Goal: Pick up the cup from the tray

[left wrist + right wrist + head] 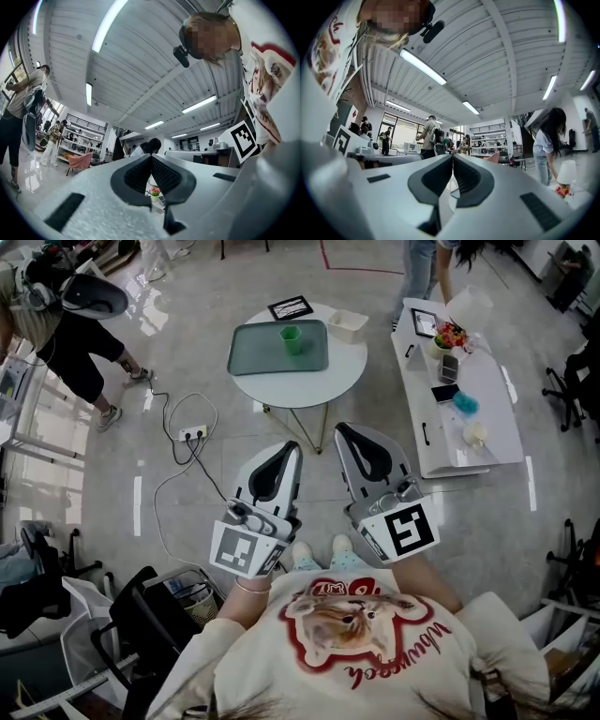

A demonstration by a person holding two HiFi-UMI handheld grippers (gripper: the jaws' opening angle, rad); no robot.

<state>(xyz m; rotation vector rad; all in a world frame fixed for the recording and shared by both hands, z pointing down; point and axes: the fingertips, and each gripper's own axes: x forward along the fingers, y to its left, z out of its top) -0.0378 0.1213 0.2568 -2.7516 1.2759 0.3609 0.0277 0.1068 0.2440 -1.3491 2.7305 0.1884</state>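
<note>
A green cup (292, 339) stands upright on a grey-green tray (253, 352) on a small round white table (342, 362), seen in the head view. Both grippers are held close to the person's body, well short of the table. The left gripper (292, 447) points towards the table with its jaws together and nothing between them; in its own view the left gripper (151, 158) shows its tips meeting. The right gripper (342, 429) is likewise shut and empty, and the right gripper (453, 156) has its pads touching in its own view. Neither gripper view shows the cup.
A white box (348, 324) and a black-framed card (290, 307) lie on the round table beyond the tray. A long white table (487, 427) with flowers and small items stands to the right. A power strip (193, 434) with cables lies on the floor at left. People stand around.
</note>
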